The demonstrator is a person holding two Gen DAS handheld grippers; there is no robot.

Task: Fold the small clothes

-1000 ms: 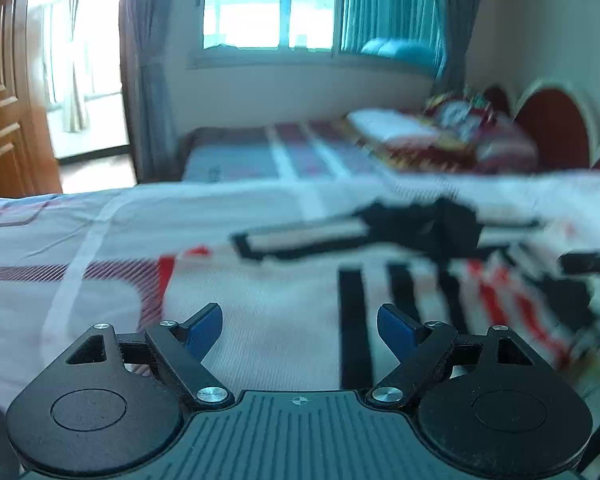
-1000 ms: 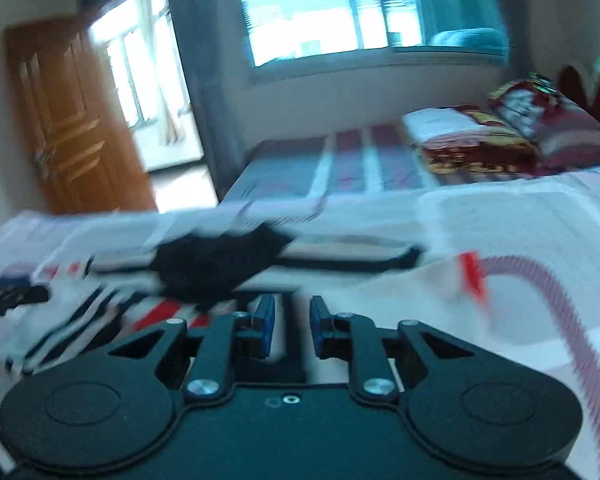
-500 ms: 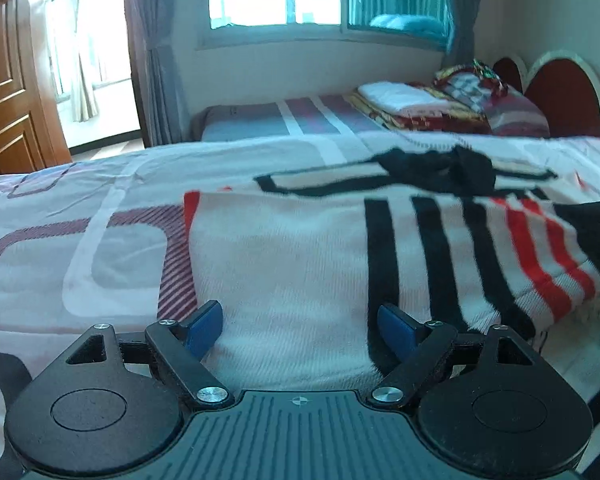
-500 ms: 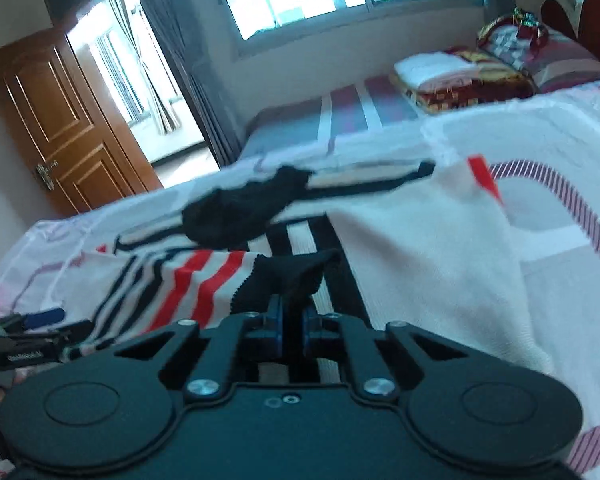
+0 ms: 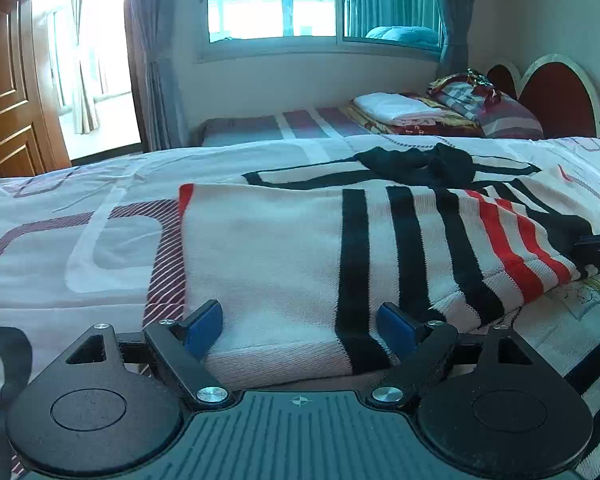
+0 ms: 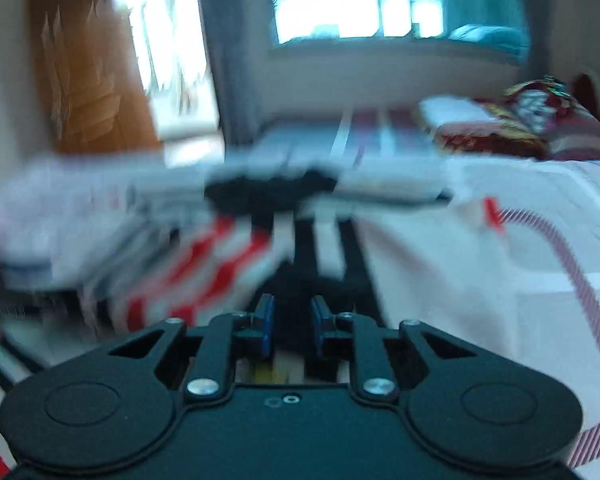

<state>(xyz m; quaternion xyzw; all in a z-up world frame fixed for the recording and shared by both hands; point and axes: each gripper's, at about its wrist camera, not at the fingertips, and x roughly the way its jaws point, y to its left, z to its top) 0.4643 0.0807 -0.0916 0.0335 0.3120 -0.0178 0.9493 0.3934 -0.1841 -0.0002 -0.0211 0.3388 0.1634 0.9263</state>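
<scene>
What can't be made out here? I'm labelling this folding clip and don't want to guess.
- Right wrist view: motion blur smears the striped sweater; whether the opening right gripper has dark fabric between its pads is unclear.
- Left wrist view: the left gripper body hides the sweater's near hem.
- Left wrist view: the right edge cuts off the sleeve end.

A bed (image 5: pixel 100 248) with a white sheet printed in maroon-striped and black rounded bands carries everything; a white knit sweater (image 5: pixel 284 256) with black and red stripes lies spread flat across it; a black garment (image 5: pixel 420 164) lies crumpled at the sweater's far edge
</scene>
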